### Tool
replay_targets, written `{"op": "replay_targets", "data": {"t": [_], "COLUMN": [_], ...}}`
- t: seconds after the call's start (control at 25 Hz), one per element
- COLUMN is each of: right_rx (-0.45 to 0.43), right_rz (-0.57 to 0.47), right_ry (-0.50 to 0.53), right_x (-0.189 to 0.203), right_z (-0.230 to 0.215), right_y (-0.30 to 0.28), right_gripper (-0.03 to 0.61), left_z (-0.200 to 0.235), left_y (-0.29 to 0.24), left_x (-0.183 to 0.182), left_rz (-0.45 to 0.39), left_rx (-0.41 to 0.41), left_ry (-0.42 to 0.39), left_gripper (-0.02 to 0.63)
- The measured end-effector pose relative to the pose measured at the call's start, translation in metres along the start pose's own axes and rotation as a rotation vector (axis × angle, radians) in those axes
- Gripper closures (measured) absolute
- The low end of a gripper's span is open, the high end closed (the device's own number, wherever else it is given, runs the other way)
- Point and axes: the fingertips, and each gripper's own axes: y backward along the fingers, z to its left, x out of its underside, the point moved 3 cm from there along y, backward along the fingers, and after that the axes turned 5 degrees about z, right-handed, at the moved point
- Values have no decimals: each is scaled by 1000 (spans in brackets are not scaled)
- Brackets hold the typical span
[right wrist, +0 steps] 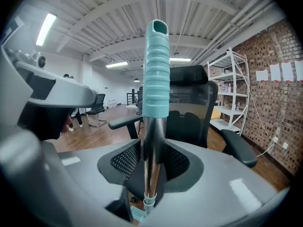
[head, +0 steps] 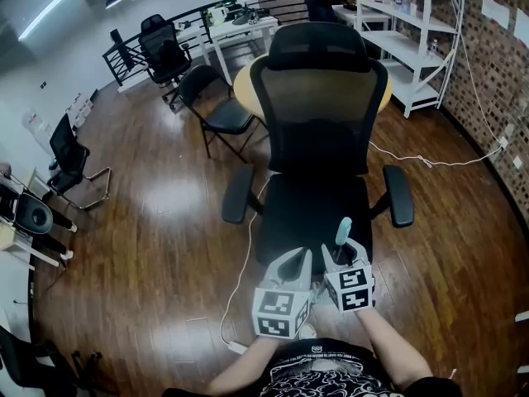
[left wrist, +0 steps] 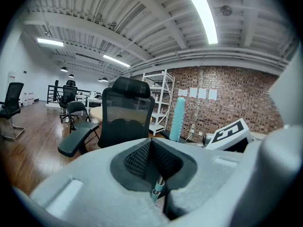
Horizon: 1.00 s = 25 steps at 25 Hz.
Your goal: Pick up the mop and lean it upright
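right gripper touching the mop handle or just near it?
Touching. The right gripper view shows the right gripper closed on the mop handle, both pads against its metal shaft, no gap.

The mop handle (head: pixel 342 231) stands upright between the jaws of the right gripper (head: pixel 347 253), just before the seat of the office chair (head: pixel 318 139), with the left gripper (head: pixel 295 261) close beside it on the left. Behind the chair is a round table (head: pixel 238 85) (a smaller chair (head: pixel 221 112) at its left). Shelving (head: pixel 413 48) stands far right, against the wall (head: pixel 496 64).
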Motion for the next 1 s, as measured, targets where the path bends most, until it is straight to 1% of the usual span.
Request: {"op": "replay_targets", "data": {"t": [0.08,0.48,0.88,1.0], "right_rx": [-3,7,11,11], "right_rz": [5,2,-34,-50], "right_ry": [-4,-16,-32,-34], "right_x": [0,1,-4,-5], "right_z": [-2,-4,-7,-7], "right_y": [0,2,28,43], "right_gripper": [446,442,442,459], "left_z": [0,-1,-16,-25], "left_y": [0,0,1,4], "left_x": [0,3,5,6], "left_rz": [1,7,11,8], "left_rx": [-1,3,9,13], "left_ry": [-2,-7,-6,-4], "left_gripper": [611,611,611,611]}}
